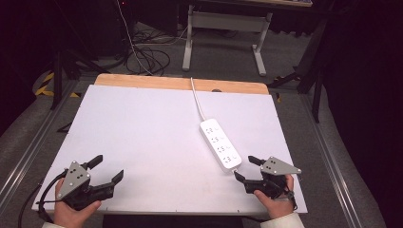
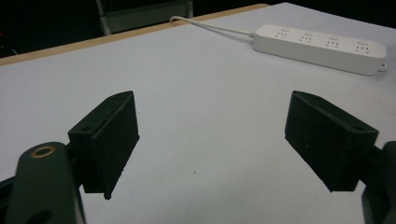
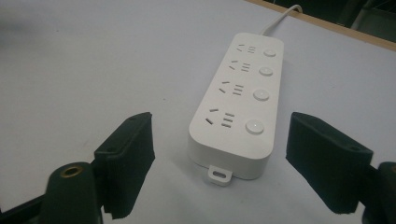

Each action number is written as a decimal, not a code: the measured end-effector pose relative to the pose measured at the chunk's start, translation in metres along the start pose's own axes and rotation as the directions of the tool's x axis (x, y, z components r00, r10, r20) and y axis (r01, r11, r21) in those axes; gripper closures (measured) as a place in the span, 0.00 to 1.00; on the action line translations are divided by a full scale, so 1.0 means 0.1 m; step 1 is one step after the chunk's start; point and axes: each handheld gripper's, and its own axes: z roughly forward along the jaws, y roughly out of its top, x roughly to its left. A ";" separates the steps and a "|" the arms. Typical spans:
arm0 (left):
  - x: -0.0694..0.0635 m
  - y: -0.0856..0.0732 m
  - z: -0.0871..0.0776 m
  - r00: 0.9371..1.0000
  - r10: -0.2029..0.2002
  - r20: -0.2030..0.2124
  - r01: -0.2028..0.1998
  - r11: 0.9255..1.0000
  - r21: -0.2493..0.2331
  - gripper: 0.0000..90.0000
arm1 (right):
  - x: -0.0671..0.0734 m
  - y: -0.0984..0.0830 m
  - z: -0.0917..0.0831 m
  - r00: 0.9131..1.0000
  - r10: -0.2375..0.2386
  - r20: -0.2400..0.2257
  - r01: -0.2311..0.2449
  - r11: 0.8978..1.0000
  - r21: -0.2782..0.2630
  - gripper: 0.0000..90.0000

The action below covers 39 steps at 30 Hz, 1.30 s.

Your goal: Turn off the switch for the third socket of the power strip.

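Observation:
A white power strip (image 1: 220,144) with several sockets and round buttons lies on the white table (image 1: 142,137), its cord (image 1: 196,97) running to the far edge. My right gripper (image 1: 247,168) stands open just before the strip's near end; in the right gripper view the strip (image 3: 238,98) lies between and a little beyond the black jaws, untouched by the gripper (image 3: 219,158). My left gripper (image 1: 107,168) rests open at the table's near left, far from the strip. In the left gripper view the gripper (image 2: 210,135) has bare table between its jaws and the strip (image 2: 322,48) at upper right.
A wooden board edge (image 1: 180,83) runs along the table's far side. Behind it stand a white desk frame (image 1: 223,33) and loose cables (image 1: 147,54) on the floor. Metal rails (image 1: 28,147) flank the table.

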 end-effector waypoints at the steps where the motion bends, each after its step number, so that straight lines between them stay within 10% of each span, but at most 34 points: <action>1: 0.00 0.00 0.00 1.000 -0.008 0.001 0.008 1.000 -0.002 0.20 | 0.00 0.00 0.00 1.000 -0.002 -0.001 0.002 1.000 0.000 0.27; 39: -0.01 0.01 -0.02 0.999 0.011 -0.030 -0.010 1.000 0.002 0.20 | -0.02 0.30 0.07 0.999 -0.038 -0.013 0.039 0.999 0.031 0.41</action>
